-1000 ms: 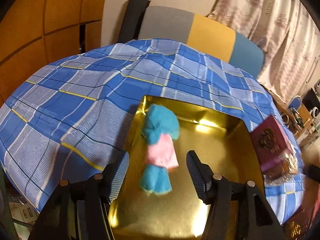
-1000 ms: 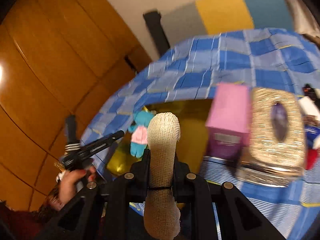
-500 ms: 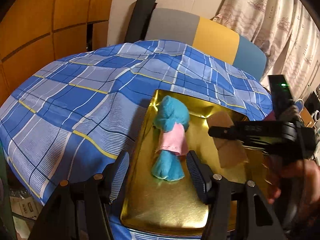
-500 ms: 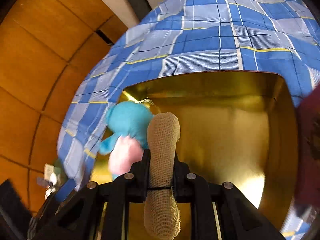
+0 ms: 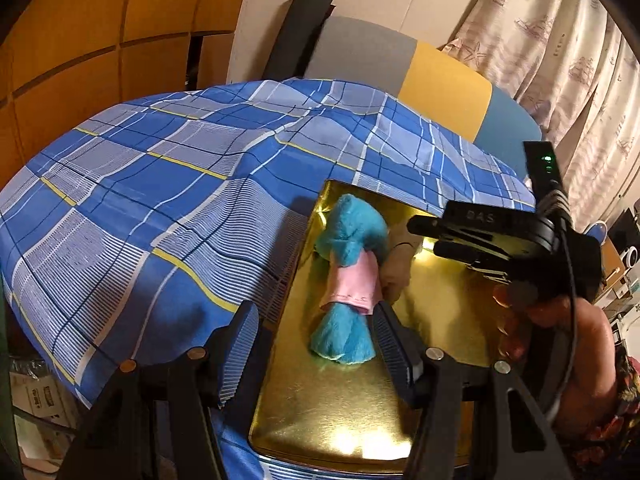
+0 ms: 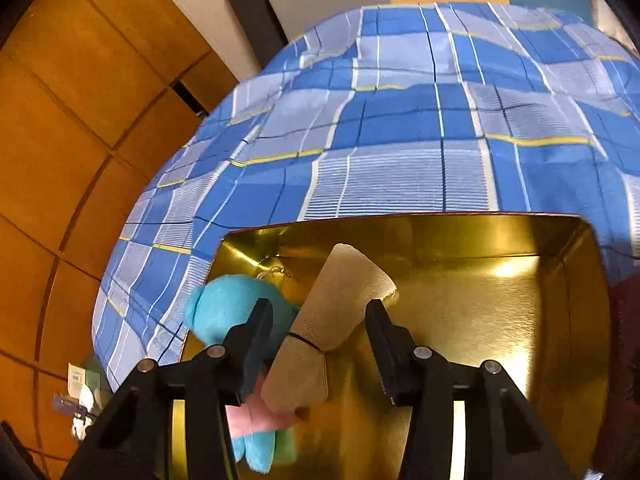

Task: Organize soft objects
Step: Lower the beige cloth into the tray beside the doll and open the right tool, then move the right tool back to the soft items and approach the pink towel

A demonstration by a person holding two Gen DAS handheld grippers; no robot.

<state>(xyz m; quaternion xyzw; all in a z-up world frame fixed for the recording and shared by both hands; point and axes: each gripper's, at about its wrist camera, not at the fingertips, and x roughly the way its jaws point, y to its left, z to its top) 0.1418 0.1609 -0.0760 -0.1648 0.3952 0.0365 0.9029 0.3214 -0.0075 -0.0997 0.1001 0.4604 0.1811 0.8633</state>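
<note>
A gold tray [image 5: 440,320] [image 6: 480,300] lies on the blue plaid cloth. In it lies a blue plush toy [image 5: 348,276] [image 6: 224,304] in a pink shirt. My left gripper [image 5: 320,344] hovers open over the toy's feet, its pads apart from it. My right gripper [image 6: 318,320] [image 5: 460,236] hangs low over the tray with its jaws opening. Between them a beige knit roll [image 6: 336,308] [image 5: 400,268] with a black band lies tilted against the toy, and the pads no longer press on it.
The plaid cloth [image 5: 180,200] covers the table around the tray. A grey, yellow and blue cushion [image 5: 440,80] stands behind, with a curtain [image 5: 560,60] at the right. A hand [image 5: 516,320] holds the right gripper. A dark red box [image 6: 624,320] sits at the tray's right.
The right gripper swung in over the tray, sank, and its jaws parted, letting the beige roll drop beside the plush toy. The left gripper drifted slightly and stayed open.
</note>
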